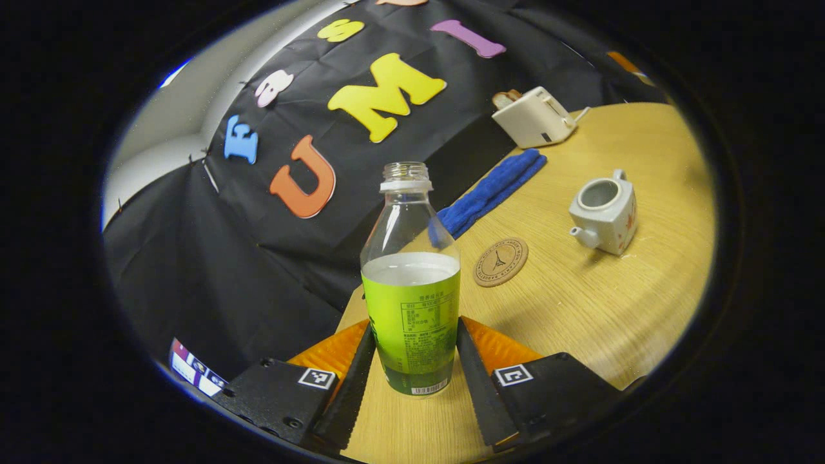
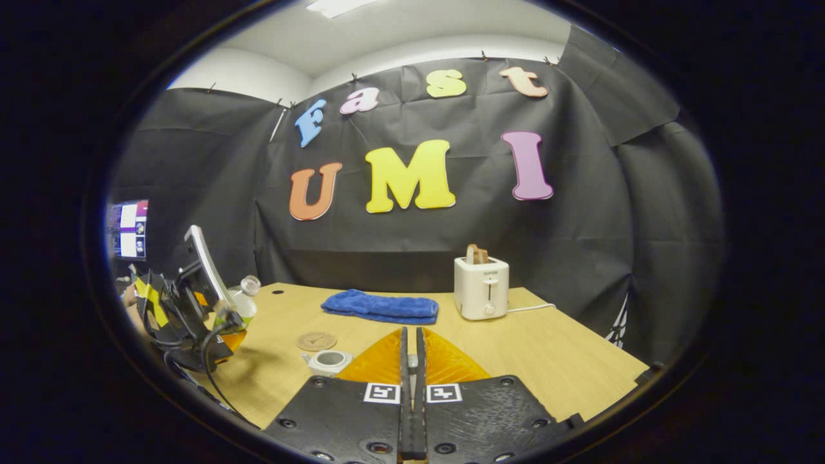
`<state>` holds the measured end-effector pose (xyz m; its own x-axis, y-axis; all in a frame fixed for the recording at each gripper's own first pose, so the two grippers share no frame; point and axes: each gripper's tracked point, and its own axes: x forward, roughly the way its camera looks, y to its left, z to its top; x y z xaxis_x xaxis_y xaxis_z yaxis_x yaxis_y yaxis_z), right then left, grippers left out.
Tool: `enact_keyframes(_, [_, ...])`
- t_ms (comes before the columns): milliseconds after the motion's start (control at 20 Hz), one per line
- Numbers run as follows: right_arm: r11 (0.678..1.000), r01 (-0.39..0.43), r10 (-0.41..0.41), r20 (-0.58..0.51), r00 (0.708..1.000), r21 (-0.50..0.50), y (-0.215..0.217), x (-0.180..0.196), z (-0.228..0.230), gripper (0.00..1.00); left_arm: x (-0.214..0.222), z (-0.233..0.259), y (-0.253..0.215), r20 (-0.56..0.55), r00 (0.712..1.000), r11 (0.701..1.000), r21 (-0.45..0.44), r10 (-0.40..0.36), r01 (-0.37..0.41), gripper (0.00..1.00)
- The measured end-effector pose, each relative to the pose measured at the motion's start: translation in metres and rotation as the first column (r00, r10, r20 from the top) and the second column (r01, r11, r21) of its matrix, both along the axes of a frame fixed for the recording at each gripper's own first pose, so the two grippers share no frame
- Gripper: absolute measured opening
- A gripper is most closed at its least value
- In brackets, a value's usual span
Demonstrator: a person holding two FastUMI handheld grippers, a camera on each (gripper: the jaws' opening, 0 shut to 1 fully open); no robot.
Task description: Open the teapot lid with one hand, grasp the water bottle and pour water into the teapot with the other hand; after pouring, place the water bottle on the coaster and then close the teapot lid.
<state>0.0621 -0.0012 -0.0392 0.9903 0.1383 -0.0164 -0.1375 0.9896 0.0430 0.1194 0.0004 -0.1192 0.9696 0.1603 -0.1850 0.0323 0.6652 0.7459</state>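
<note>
A clear, capless water bottle (image 1: 412, 303) with a green label is about half full. My left gripper (image 1: 416, 325) is shut on its lower part, one finger on each side. The white teapot (image 1: 602, 216) stands farther off to the right with its mouth open and no lid on it. A round cork coaster (image 1: 501, 261) lies between bottle and teapot. In the right gripper view my right gripper (image 2: 410, 332) is shut above the table, with a small pale piece, apparently the lid's knob, pinched between its fingers. The teapot (image 2: 329, 361) and coaster (image 2: 316, 340) lie lower left of it, and the left gripper (image 2: 229, 325) holds the bottle (image 2: 243, 298) tilted.
A folded blue towel (image 1: 493, 187) lies behind the coaster near the wall. A white toaster (image 1: 535, 116) with bread in it stands at the back, its cord trailing on the wooden table (image 1: 580, 309). The table's left edge is close to the bottle.
</note>
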Motion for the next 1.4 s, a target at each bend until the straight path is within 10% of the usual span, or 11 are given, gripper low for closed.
enact_keyframes(250, [0.999,0.021,-0.02,-0.025,0.999,0.037,-0.015,0.007,-0.005,0.0,0.003,0.004,-0.029,-0.031,0.998,0.962,0.267,-0.06,0.066,0.74])
enact_keyframes(650, [0.997,0.032,-0.029,-0.041,0.999,0.07,-0.023,0.012,-0.01,0.0,-0.003,0.014,-0.047,-0.058,0.997,0.796,0.6,-0.054,0.078,0.74])
enact_keyframes(1400, [0.996,0.036,-0.034,-0.029,0.999,0.079,-0.028,0.01,-0.003,0.0,-0.003,0.047,-0.064,-0.084,0.995,0.5,0.861,-0.047,0.096,0.74])
